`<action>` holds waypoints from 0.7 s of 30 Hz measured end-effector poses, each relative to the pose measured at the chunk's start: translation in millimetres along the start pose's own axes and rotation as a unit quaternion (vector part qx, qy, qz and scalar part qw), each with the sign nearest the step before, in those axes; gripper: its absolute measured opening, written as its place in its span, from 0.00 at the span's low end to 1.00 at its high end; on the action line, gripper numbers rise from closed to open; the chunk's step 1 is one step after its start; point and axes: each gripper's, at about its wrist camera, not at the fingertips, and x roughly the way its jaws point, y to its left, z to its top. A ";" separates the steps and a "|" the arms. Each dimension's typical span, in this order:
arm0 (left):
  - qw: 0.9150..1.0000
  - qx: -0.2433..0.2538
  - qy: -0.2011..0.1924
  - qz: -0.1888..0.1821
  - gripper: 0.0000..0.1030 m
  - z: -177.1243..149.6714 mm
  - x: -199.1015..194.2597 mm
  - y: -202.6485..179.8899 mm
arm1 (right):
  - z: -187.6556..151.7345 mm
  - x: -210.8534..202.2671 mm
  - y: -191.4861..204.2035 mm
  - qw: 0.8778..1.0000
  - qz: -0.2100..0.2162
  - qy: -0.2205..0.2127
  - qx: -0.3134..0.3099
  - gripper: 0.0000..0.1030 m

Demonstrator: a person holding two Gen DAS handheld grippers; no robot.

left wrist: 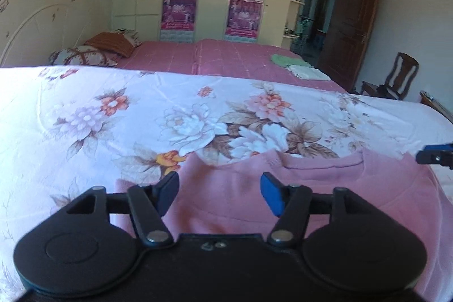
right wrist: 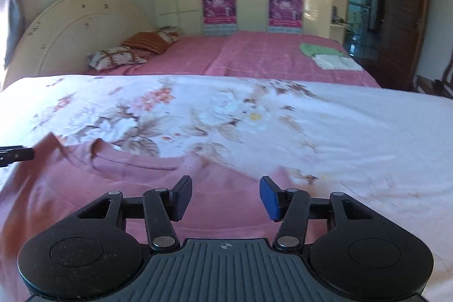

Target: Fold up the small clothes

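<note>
A pink knit sweater [left wrist: 240, 197] lies flat on a white floral sheet [left wrist: 113, 115], neckline facing away. My left gripper [left wrist: 219, 190] is open and empty, held just above the sweater's left part. My right gripper [right wrist: 225, 196] is open and empty above the sweater [right wrist: 113, 188] near its right shoulder. The right gripper's tip shows at the right edge of the left wrist view [left wrist: 436, 156]. The left gripper's tip shows at the left edge of the right wrist view [right wrist: 15, 156].
Behind the floral sheet [right wrist: 339, 126] lies a pink bedspread [left wrist: 226, 55] with folded green and white clothes [left wrist: 297, 65] and pillows [left wrist: 93, 53] by the headboard. A wardrobe with posters, an open wooden door and a chair [left wrist: 396, 78] stand beyond.
</note>
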 end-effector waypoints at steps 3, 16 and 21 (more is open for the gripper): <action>0.998 0.020 0.035 -0.053 0.58 3.9 7.4 -20.0 | 3.8 23.7 35.5 0.997 0.062 0.030 -0.039 0.51; 0.994 0.049 0.072 -0.071 0.14 -23.0 41.6 -62.9 | -32.6 64.3 74.3 0.990 0.072 0.077 -0.093 0.31; 0.997 0.040 0.049 -0.054 0.00 -23.4 49.6 -70.7 | -33.5 61.8 73.3 0.994 0.050 0.047 -0.081 0.03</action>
